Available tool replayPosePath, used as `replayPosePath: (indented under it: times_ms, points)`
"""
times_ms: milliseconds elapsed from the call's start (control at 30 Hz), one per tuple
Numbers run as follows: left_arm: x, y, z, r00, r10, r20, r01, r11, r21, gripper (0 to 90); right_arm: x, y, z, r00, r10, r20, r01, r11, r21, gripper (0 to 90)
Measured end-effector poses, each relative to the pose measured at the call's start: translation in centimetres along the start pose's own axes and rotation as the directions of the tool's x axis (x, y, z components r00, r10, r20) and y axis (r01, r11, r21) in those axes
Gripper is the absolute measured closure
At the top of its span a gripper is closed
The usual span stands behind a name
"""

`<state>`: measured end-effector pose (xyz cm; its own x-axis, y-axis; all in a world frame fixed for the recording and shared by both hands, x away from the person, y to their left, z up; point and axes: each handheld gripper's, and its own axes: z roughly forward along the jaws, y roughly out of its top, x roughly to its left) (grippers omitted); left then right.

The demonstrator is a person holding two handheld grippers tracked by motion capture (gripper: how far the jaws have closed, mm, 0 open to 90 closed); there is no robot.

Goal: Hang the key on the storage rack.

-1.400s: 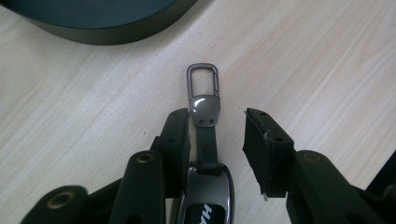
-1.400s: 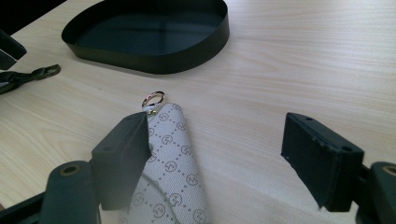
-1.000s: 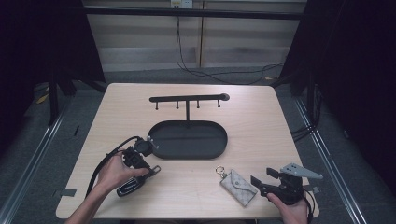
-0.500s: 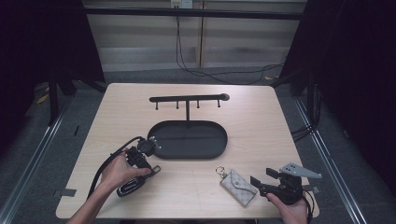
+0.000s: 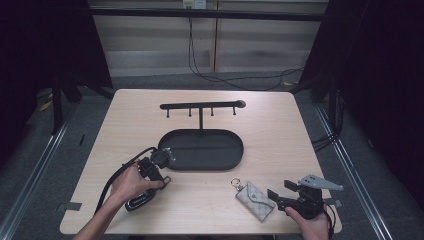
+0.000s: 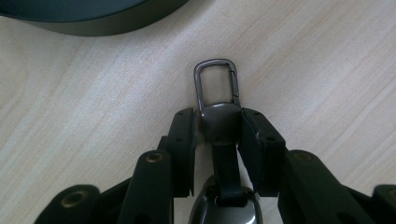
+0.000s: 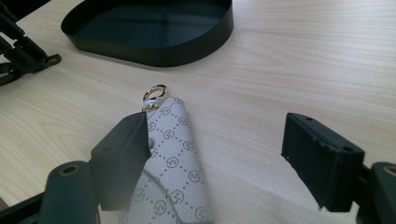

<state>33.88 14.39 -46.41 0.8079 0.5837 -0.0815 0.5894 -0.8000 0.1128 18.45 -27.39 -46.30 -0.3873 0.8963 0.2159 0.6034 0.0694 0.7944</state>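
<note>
Light wood-grain worktop (image 5: 280, 125). A black oval metal tray (image 5: 202, 150) with a T-shaped hook rail (image 5: 200, 106) rising from its far side sits near the worktop's centre.

Left gripper (image 5: 156, 161): near the front-left corner of the worktop, just off the tray's left end. The left hand (image 5: 131, 182) holds it. In the left gripper view its fingers (image 6: 183, 140) are drawn in narrow and press both sides of the dark metal cap of a black car key fob with a strap and dark metal carabiner clip (image 6: 219, 121). The jaws have just been closing, with the cap between them. The clip loop (image 6: 215, 81) projects beyond the fingertips and lies flat on the wood; the fob body is at the bottom edge of that view. In the high view the fob's body (image 5: 139, 201) lies on the worktop near the front edge, below the hand.

Right gripper (image 5: 282, 192): near the front-right corner, held by the right hand (image 5: 312, 225). Fingers (image 7: 122, 149) stand wide. A grey monogram-patterned fabric key pouch with a gold ring (image 7: 175, 163) lies flat on the worktop between them. The left finger sits against or just over the pouch's edge; cannot tell whether it touches. The right finger is well apart from the pouch. Ring end (image 7: 155, 92) points toward the tray. In the high view the pouch (image 5: 256, 198) lies near the front edge, right of centre.
</note>
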Motion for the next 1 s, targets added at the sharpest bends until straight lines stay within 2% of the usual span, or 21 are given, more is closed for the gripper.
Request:
replayPosePath:
  times_ms: [67,133,500,533,633,733,800,933,1000]
  points:
    - [-0.4,0.4,0.1,0.9995,0.014,-0.028,-0.013,0.9994,0.033,66.6,0.0,0.0,0.0,1.0,-0.001,0.0,0.001,1.0,0.001,23.1]
    - [-0.6,0.7,0.1,0.9988,0.001,-0.05,0.001,0.9993,0.038,67.7,0.0,0.0,0.0,1.0,-0.002,0.003,0.002,1.0,0.003,23.1]
    - [-0.6,1.4,0.2,0.999,-0.015,-0.042,0.018,0.9963,0.084,70.8,0.1,0.0,0.0,1.0,-0.003,0.004,0.003,1.0,0.005,23.1]
    - [-0.5,1.3,0.2,0.9988,-0.034,-0.035,0.036,0.9967,0.072,70.8,0.1,0.0,0.0,1.0,-0.002,0.002,0.002,1.0,0.003,23.1]
    - [-0.2,1.3,0.1,0.9993,-0.032,-0.02,0.033,0.9964,0.078,70.8,0.0,0.0,0.0,1.0,-0.002,0.004,0.002,1.0,0.003,23.0]
    - [0.2,1.1,0.0,0.9986,-0.05,0.016,0.049,0.9969,0.062,70.8,0.0,0.0,0.1,1.0,-0.001,0.002,0.001,1.0,0.004,23.1]
    - [0.3,1.0,-0.4,0.9986,-0.049,0.017,0.048,0.9972,0.057,70.8,0.0,0.0,0.0,1.0,0.0,0.002,0.0,1.0,0.004,23.1]
    - [0.6,0.6,-1.3,0.9963,-0.085,0.01,0.085,0.996,0.029,70.9,0.0,0.0,0.0,1.0,0.0,0.005,0.0,1.0,0.003,23.1]
    - [0.8,0.4,-1.7,0.9961,-0.087,0.013,0.087,0.9961,0.017,70.9,0.0,0.0,0.0,1.0,0.0,0.005,0.0,1.0,0.004,23.1]
